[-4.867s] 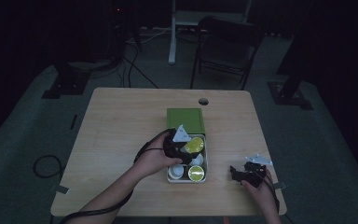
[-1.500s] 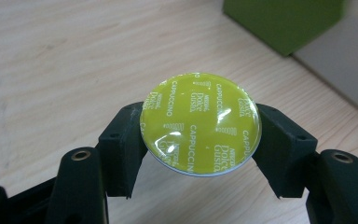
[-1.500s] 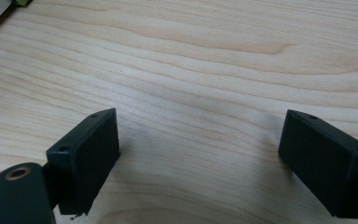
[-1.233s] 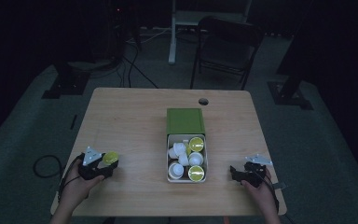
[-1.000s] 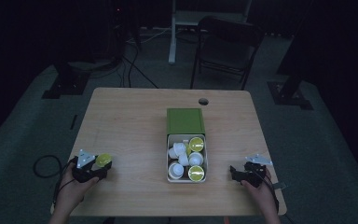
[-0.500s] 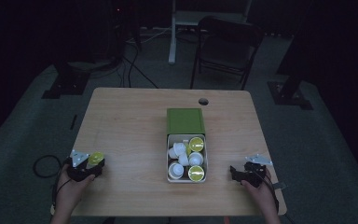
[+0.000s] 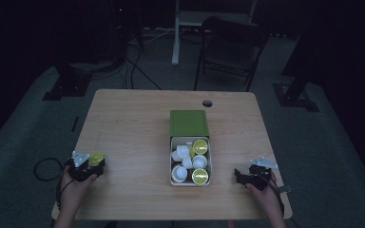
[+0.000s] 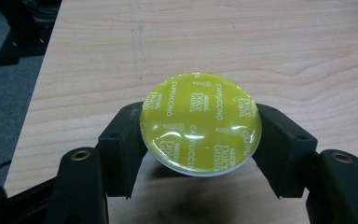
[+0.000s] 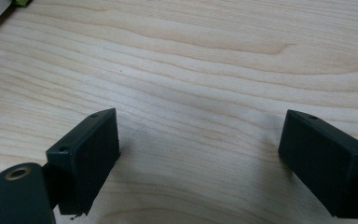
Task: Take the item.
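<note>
Table edge near L tongs gripping capsule.

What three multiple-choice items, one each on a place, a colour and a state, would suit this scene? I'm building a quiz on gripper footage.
1. Where is the coffee capsule that the left gripper carries?
A. Over the table's near left part
B. Inside the box
C. On the chair

2. What colour is that capsule's lid?
A. Red
B. Yellow-green
C. Blue

3. How do the right gripper's jaws stand?
A. Shut on a capsule
B. Shut on the box's lid
C. Open, with nothing between them

Answers: 1 A, since the high view shows the left gripper near the table's left front edge, far from the box. 2 B, since the left gripper view shows a yellow-green printed foil. 3 C, since the right gripper view shows only bare wood between wide-set jaws.
</note>
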Available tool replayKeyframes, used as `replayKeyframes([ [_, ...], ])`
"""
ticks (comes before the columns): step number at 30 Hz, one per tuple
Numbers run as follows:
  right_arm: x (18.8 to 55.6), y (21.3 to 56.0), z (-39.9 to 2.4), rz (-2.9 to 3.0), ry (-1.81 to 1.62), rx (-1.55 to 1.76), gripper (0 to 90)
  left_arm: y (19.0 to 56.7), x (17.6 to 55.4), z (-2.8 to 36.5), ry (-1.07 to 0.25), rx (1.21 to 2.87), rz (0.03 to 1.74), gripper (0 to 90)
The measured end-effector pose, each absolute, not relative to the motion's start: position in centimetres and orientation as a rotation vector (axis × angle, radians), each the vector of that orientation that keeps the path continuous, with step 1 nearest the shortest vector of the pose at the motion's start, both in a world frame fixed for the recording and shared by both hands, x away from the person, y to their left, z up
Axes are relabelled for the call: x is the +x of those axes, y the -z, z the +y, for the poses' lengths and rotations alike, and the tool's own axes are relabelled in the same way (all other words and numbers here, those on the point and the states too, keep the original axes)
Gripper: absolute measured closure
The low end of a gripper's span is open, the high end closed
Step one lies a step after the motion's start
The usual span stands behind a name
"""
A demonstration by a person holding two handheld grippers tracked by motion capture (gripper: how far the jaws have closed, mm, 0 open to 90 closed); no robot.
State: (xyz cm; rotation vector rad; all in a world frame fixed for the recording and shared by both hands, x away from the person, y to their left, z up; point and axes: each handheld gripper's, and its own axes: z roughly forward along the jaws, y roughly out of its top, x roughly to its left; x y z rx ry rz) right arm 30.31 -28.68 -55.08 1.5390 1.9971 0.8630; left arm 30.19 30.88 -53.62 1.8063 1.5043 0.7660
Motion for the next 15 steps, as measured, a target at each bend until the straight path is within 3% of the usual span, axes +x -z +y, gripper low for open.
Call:
replayKeyframes([
  [15, 30.3, 55.1, -28.7, 1.997, -0.864, 1.539, 11.8, 53.8, 31.5, 30.6, -0.749, 1.823, 1.501, 38.2],
])
